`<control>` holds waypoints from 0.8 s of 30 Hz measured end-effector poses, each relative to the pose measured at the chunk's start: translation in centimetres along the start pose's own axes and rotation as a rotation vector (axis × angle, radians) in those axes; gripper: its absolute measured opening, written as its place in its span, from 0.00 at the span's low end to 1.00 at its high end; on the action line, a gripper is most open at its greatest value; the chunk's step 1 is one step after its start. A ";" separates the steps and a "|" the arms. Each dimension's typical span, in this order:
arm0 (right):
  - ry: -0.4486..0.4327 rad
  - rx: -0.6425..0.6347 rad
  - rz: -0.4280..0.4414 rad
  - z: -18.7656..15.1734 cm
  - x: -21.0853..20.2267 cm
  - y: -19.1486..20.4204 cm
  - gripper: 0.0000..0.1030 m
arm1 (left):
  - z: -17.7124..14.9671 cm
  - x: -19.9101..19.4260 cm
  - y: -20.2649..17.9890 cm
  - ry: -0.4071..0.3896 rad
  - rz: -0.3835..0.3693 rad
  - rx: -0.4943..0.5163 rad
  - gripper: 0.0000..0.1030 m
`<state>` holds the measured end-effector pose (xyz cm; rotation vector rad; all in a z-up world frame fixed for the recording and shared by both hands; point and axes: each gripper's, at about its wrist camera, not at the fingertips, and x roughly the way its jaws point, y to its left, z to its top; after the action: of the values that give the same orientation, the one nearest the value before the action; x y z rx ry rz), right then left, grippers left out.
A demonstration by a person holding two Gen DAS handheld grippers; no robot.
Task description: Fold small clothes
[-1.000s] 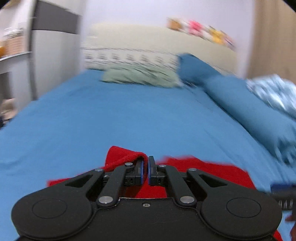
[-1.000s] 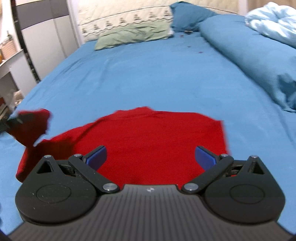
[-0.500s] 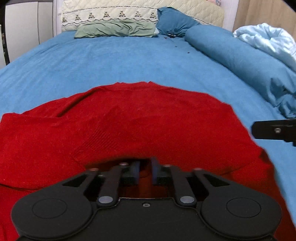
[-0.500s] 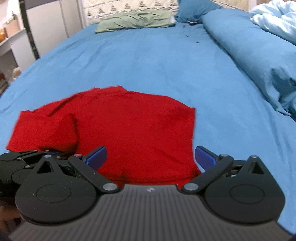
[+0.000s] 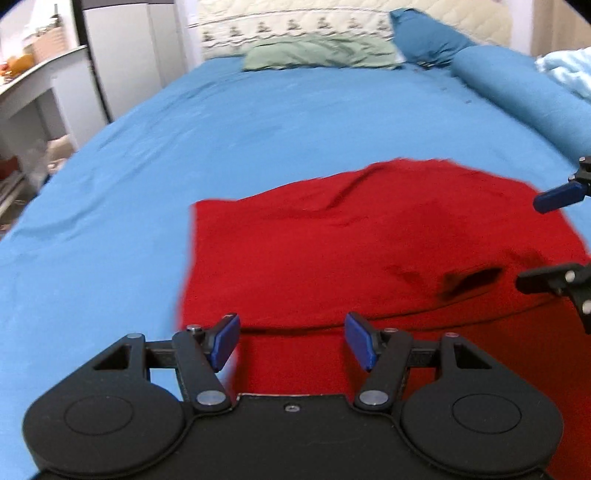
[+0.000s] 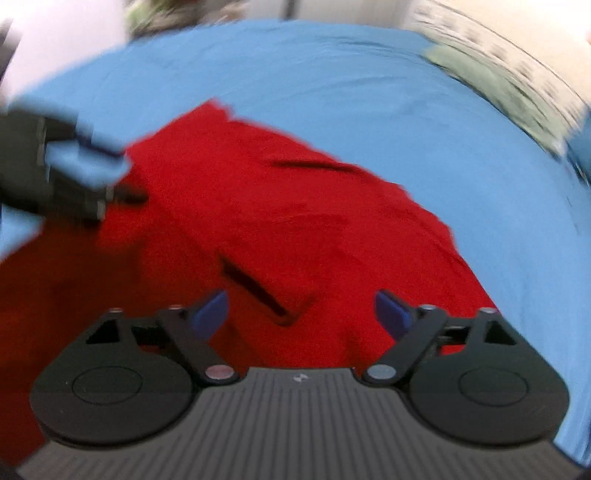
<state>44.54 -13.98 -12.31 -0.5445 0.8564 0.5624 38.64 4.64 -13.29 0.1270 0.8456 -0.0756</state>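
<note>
A red garment (image 5: 369, 243) lies on the blue bed sheet (image 5: 221, 129), with a folded layer on top and a straight left edge. My left gripper (image 5: 291, 343) is open and empty, just above the garment's near left part. My right gripper (image 6: 303, 314) is open and empty over the garment (image 6: 277, 221) from the right side; the view is motion-blurred. The right gripper's fingers (image 5: 557, 195) show at the right edge of the left wrist view. The left gripper shows blurred at the left of the right wrist view (image 6: 66, 177).
A green pillow (image 5: 317, 51) and a blue pillow (image 5: 424, 33) lie at the headboard. A rolled blue duvet (image 5: 524, 88) runs along the right side of the bed. A white desk (image 5: 33, 85) and cabinet stand beyond the bed's left edge.
My left gripper has opened and let go of the red fabric it carried over; the fold now lies flat. My right gripper has swung round to face the garment from the right.
</note>
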 end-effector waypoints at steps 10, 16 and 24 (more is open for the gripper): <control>0.082 -0.260 -0.002 3.0 5.3 3.8 0.41 | -1.6 1.6 4.7 0.053 0.041 -0.084 0.66; 0.100 -0.218 0.011 3.5 5.3 3.5 0.21 | -1.4 2.0 5.1 0.062 0.038 -0.121 0.66; -0.070 0.250 -0.112 3.6 -1.1 -5.1 0.19 | -0.6 2.9 5.0 0.067 0.039 -0.139 0.66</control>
<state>49.24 -15.63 -8.41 -0.3404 0.8100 0.3637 40.70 9.64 -15.51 0.0155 0.9121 0.0238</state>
